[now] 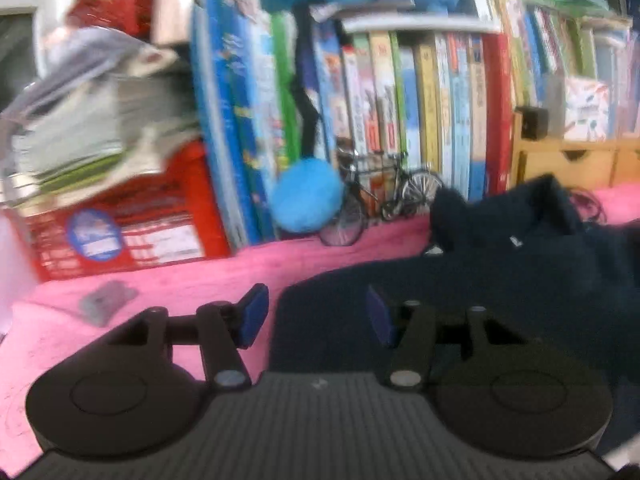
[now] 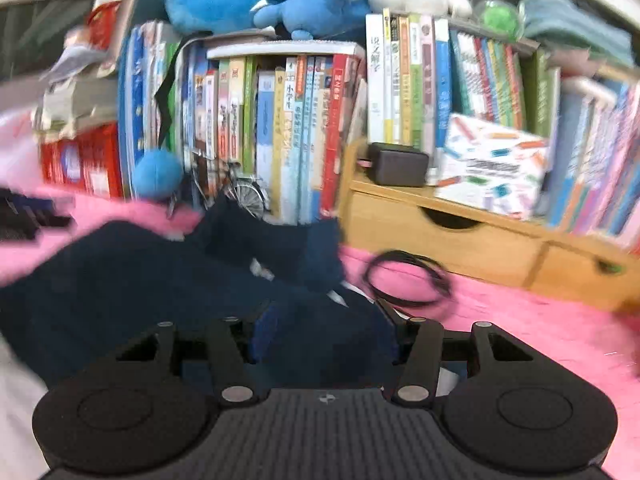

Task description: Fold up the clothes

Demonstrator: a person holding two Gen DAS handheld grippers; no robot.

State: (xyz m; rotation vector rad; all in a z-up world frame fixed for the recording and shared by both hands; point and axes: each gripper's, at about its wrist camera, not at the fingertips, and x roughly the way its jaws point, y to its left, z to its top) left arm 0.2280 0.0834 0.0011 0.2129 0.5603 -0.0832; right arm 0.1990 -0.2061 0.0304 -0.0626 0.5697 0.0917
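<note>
Dark navy garment on pink-covered table, both claws held apart at its near edges.

The navy garment [image 1: 500, 280] lay spread over the pink cover [image 1: 160, 280], filling the lower right of the left wrist view and the lower left and centre of the right wrist view, its collar raised toward the books [image 2: 280, 128]. The left claw [image 1: 316, 316] stood apart, straddling the garment's left edge, gripping nothing. The right claw [image 2: 326, 336] also stood apart over the cloth, with nothing clamped that could be seen; the frames were blurred. Whether any fold had been made could not be determined. Risks noted: a black cable loop [image 2: 406, 280] lay just beside the garment's right edge and could be caught with the cloth; the model bicycle [image 1: 380, 196] near the collar could be toppled.
</note>
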